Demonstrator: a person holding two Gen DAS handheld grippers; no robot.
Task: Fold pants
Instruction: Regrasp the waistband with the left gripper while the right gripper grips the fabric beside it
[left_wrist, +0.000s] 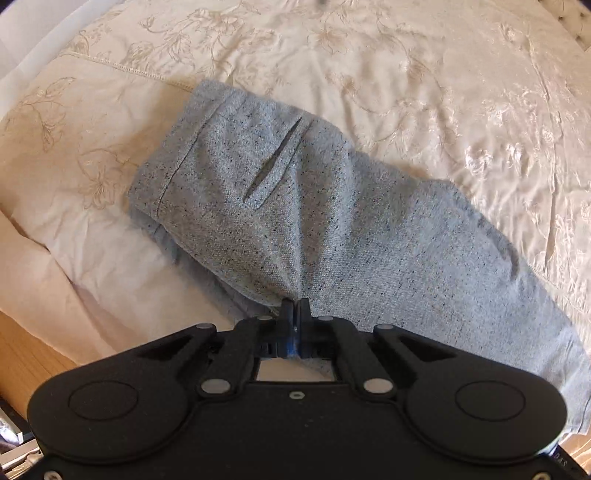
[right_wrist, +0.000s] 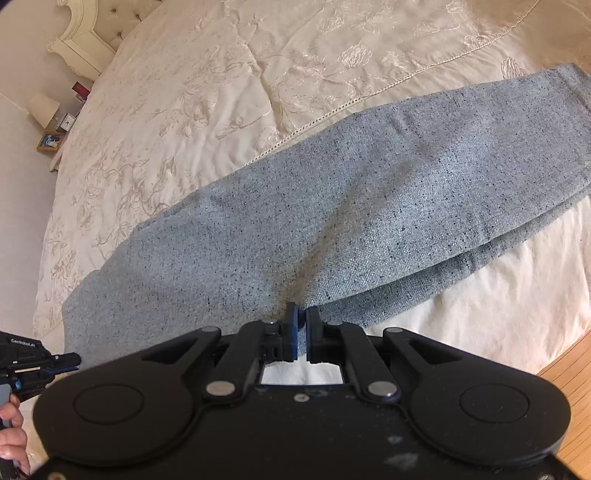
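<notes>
Both of your tongs are clenched on the grey pants (left_wrist: 317, 221) on the bed (left_wrist: 424, 74): left tongs (left_wrist: 294, 306) pinch a fold near the pocket end, right tongs (right_wrist: 303, 317) pinch the near edge of the legs. From the right tongs, the pants run lengthwise from lower left to upper right.

Soft daylight sheens the satin bedspread (left_wrist: 480, 129), fisheye bending curves both views' edges, and the grey pants (right_wrist: 332, 206) show soft shadowed creases, slightly blurred.
</notes>
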